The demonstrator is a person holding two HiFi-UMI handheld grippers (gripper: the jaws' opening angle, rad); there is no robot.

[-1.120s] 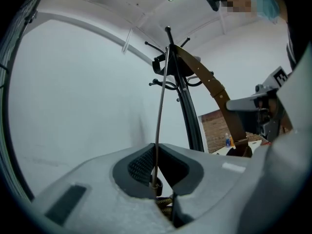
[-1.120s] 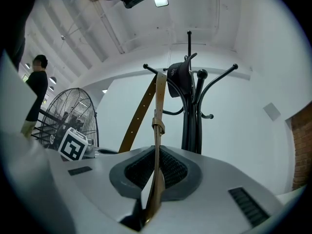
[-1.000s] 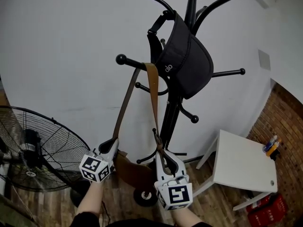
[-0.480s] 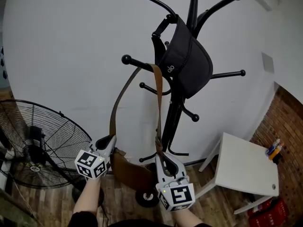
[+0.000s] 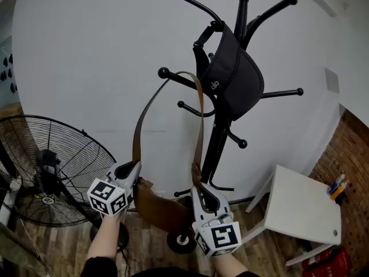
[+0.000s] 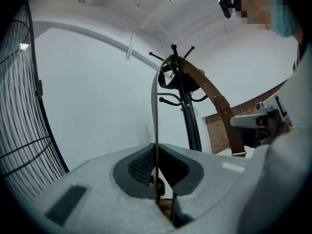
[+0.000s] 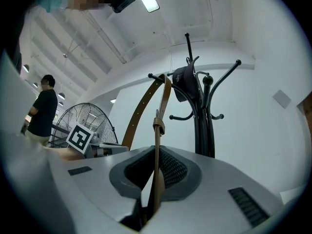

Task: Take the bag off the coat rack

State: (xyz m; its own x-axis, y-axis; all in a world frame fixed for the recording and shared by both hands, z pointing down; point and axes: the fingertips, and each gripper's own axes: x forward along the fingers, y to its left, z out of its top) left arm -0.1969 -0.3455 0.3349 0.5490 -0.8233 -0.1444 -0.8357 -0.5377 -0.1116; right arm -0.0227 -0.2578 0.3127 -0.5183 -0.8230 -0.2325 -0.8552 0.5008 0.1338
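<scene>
A brown leather bag (image 5: 157, 208) hangs low between my two grippers. Its long strap (image 5: 198, 126) arches up over a side peg (image 5: 173, 77) of the black coat rack (image 5: 221, 137); I cannot tell whether it rests on the peg. My left gripper (image 5: 130, 172) is shut on the strap's left run (image 6: 155, 126), close to the bag. My right gripper (image 5: 200, 190) is shut on the right run (image 7: 156, 169), just under its buckle (image 7: 159, 126). A black bag (image 5: 233, 79) hangs higher on the rack.
A large standing fan (image 5: 55, 172) is close on the left. A white table (image 5: 302, 206) stands to the right by a brick wall, with a red crate (image 5: 331, 263) beside it. The rack's base wheel (image 5: 180, 241) sits under the bag. A person (image 7: 41, 111) stands far off.
Both grippers have risen a little with the strap. The strap, which hung straight and taut from the peg, now bows in a slack arch over it.
</scene>
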